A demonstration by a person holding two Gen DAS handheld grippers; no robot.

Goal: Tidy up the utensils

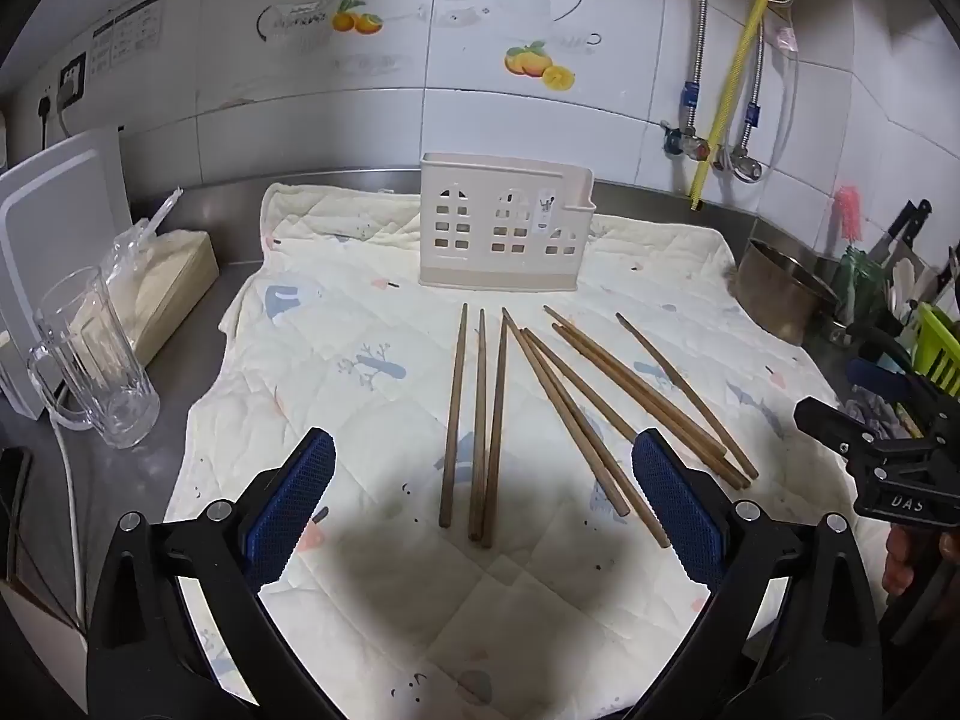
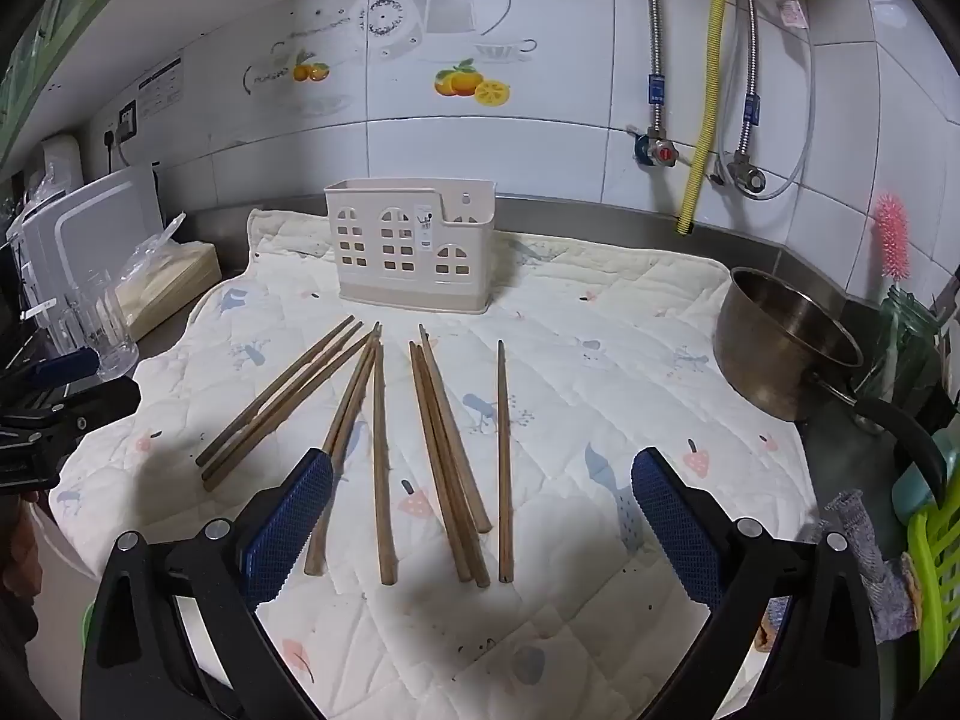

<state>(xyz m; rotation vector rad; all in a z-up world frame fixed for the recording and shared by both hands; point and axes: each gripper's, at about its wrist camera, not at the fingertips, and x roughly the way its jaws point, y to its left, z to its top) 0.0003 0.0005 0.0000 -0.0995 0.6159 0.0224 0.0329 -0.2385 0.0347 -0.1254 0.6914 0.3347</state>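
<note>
Several brown wooden chopsticks (image 1: 480, 420) lie loose on a quilted cream cloth (image 1: 336, 324), fanned out in small groups; they also show in the right wrist view (image 2: 444, 450). A beige utensil holder with window cut-outs (image 1: 504, 222) stands upright behind them, also in the right wrist view (image 2: 411, 246), and looks empty. My left gripper (image 1: 483, 462) is open and empty, hovering over the near ends of the chopsticks. My right gripper (image 2: 483, 480) is open and empty above the chopsticks' near ends. The right gripper shows at the right edge of the left view (image 1: 870, 450).
A glass mug (image 1: 96, 354) and a tissue box (image 1: 162, 288) stand left of the cloth, with a white board (image 1: 54, 222) behind. A steel pot (image 2: 786, 342), a pink brush (image 2: 891, 237) and a green rack (image 2: 936, 570) crowd the right. The tiled wall with pipes (image 2: 708, 90) is behind.
</note>
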